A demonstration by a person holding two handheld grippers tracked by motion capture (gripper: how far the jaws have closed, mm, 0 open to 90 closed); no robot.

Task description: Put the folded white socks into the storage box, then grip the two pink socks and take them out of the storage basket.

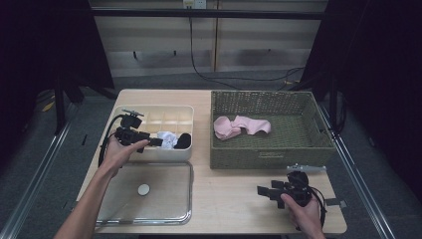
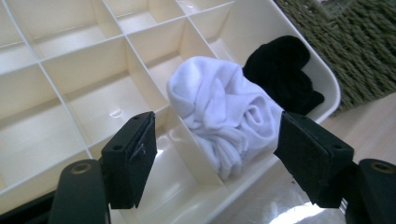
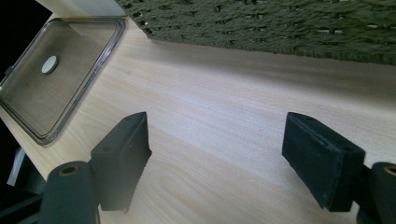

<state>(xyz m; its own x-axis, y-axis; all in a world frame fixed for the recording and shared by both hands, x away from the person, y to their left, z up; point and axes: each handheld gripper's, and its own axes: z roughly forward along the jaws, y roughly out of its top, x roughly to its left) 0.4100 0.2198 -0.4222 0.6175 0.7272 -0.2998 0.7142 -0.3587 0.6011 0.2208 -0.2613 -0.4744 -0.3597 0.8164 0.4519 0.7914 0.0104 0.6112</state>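
While the right gripper (image 1: 262,190) is idling low over the bare front of the table (image 1: 234,199), its jaws spread wide with nothing between them, the work is going on at the left. Just beyond the table's near edge one clear lid (image 1: 149,194) is lying flat, probably set aside so that the divided box (image 1: 149,113) behind it is standing open for filling. Over that box's near wall the left gripper (image 1: 158,142) is hovering with its jaws gaping and holding nothing; one rolled white sock (image 2: 224,112) is sitting in a front-row cell, apparently just dropped there, the pads standing clear of it on both sides. One black sock bundle (image 2: 282,74) is filling the neighbouring corner cell, so two cells are looking occupied and the rest are showing empty. Farther right, one woven basket (image 1: 268,149) is holding the pink socks (image 1: 241,126), seemingly a single pair waiting its turn.
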